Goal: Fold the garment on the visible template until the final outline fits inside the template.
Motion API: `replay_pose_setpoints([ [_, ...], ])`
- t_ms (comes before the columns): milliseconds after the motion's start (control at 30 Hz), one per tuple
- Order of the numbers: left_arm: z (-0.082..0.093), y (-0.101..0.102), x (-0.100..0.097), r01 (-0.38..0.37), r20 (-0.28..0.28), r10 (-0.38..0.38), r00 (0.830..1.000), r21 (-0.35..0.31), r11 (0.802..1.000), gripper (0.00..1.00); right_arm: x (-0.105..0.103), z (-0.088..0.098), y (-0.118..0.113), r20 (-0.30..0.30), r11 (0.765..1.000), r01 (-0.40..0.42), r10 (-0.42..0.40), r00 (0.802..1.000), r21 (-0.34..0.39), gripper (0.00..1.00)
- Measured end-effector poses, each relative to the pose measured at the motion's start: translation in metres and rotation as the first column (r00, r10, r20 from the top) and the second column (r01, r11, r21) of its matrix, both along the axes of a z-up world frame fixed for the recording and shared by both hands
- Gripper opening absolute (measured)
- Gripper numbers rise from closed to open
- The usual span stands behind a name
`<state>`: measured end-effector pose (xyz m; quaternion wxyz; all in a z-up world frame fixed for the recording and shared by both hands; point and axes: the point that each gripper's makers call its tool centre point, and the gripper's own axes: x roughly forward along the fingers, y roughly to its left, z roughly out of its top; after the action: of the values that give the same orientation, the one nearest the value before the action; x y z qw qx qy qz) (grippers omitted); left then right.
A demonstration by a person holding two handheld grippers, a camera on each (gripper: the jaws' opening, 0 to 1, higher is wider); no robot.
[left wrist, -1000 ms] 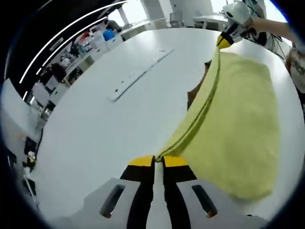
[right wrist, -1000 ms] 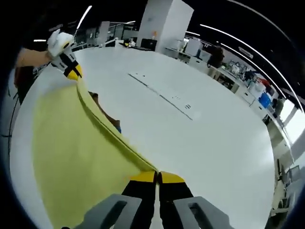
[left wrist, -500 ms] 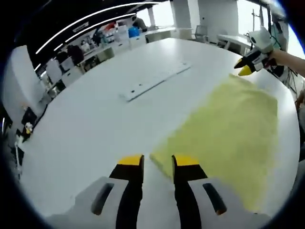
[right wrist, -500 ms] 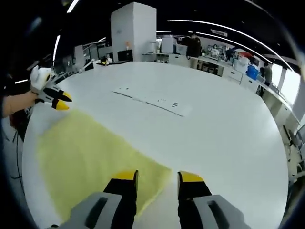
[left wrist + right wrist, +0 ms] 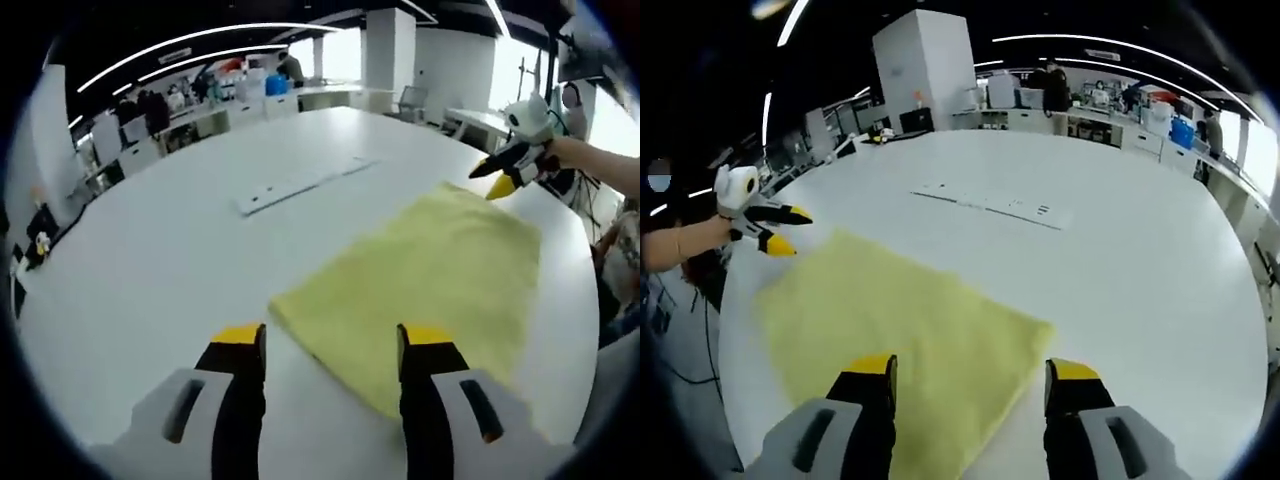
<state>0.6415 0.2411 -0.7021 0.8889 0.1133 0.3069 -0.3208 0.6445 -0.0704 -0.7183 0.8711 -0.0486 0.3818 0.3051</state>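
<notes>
Across the lower centre and right of the left gripper view, the yellow garment (image 5: 420, 275) lies flat on the white table (image 5: 160, 260), folded into a rough rectangle with one corner pointing toward the camera. No raised edge or hanging flap shows, so it rests on the table under its own weight, which suits a fold that is finished or close to it. The left gripper (image 5: 330, 340) rises from the bottom of that view with its yellow-tipped jaws spread wide apart and nothing between them; the near corner of the cloth sits just ahead of the gap, untouched. At the upper right of the same view the right gripper (image 5: 503, 172) hangs just past the far corner of the cloth, its jaws parted too and gripping nothing.

From the right gripper view, the garment (image 5: 900, 325) fills the lower left, and the right gripper (image 5: 970, 372) again shows wide-open, empty jaws at the bottom. At the left edge the left gripper (image 5: 783, 228) hovers beside the far corner.

A long white strip (image 5: 300, 183) lies on the table well apart from the cloth. No template outline is visible around the garment, so I cannot tell whether the fold fits it.
</notes>
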Motion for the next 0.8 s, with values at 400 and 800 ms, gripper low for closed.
replay_pose_setpoints([
  [400, -0.005, -0.005, -0.046, 0.035, -0.03, -0.036, 0.999, -0.032, 0.999, 0.51, -0.046, 0.006, 0.004, 0.029, 0.998, -0.06, 0.059, 0.998, 0.017, 0.65],
  [800, -0.014, -0.005, -0.085, -0.041, -0.013, 0.04, 0.999, -0.093, 0.995, 0.5, -0.096, 0.0, -0.004, 0.025, 0.997, -0.054, 0.052, 0.998, 0.048, 0.69],
])
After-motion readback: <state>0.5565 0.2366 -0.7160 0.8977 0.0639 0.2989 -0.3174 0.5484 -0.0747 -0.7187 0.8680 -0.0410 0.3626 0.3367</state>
